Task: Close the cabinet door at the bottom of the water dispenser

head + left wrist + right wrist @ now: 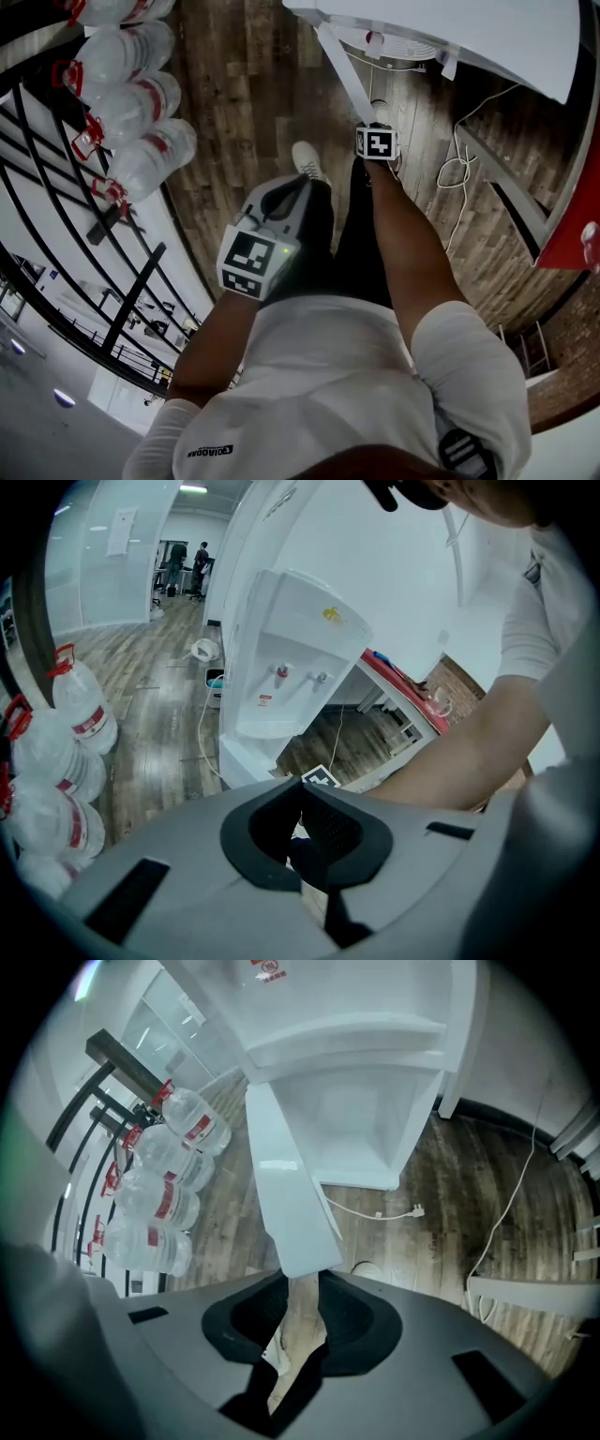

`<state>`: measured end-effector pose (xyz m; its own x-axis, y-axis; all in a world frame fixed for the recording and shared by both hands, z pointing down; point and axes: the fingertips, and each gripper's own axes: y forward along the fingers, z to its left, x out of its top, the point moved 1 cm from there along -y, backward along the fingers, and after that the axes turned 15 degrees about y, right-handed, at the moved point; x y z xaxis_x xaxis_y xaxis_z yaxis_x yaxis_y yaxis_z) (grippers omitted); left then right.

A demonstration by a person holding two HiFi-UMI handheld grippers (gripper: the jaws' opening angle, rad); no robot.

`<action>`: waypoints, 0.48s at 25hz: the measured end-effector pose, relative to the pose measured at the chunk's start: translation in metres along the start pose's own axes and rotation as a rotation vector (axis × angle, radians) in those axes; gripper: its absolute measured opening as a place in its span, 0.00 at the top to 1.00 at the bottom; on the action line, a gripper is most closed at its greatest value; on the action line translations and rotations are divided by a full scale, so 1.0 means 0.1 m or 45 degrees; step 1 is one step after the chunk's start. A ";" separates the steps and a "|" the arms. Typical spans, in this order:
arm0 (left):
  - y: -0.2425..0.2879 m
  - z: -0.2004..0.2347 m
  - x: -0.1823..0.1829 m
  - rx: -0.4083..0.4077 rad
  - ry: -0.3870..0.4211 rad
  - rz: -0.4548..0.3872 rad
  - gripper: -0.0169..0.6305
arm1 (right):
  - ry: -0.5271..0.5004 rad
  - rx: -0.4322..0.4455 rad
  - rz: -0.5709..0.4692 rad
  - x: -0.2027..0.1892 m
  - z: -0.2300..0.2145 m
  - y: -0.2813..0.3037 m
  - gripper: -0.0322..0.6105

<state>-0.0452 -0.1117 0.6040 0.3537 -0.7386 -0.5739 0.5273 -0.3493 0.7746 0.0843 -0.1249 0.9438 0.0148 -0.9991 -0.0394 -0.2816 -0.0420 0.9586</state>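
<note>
The white water dispenser (469, 33) stands at the top right of the head view, and the left gripper view shows its taps (291, 658). Its bottom cabinet (361, 1124) is open and looks empty. The white cabinet door (286, 1185) swings out toward me, seen edge-on as a thin strip (342, 75). My right gripper (300, 1288) is at the door's free edge, shut on it, with its marker cube (375, 142) just below the strip. My left gripper (298, 187) hangs by my legs, away from the dispenser, jaws together on nothing (298, 810).
Several large water bottles (131, 103) lie along a black railing (56, 178) on the left. White cables (457, 171) trail over the wooden floor beside the dispenser, one with a plug (412, 1210). A red-topped table (574, 225) is at the right. My shoe (307, 159) is below the door.
</note>
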 end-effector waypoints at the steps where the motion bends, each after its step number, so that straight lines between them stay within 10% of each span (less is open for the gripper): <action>1: 0.01 0.00 0.01 -0.001 0.002 0.000 0.98 | -0.008 -0.024 -0.018 0.04 -0.06 -0.02 0.79; 12: 0.12 -0.11 0.08 -0.026 0.014 0.007 0.98 | -0.144 -0.108 -0.124 0.50 -0.52 -0.17 0.79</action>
<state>-0.0276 -0.1154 0.6060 0.3649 -0.7344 -0.5722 0.5411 -0.3329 0.7723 0.1392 -0.1744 0.9404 -0.0710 -0.9846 -0.1598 -0.2020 -0.1427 0.9689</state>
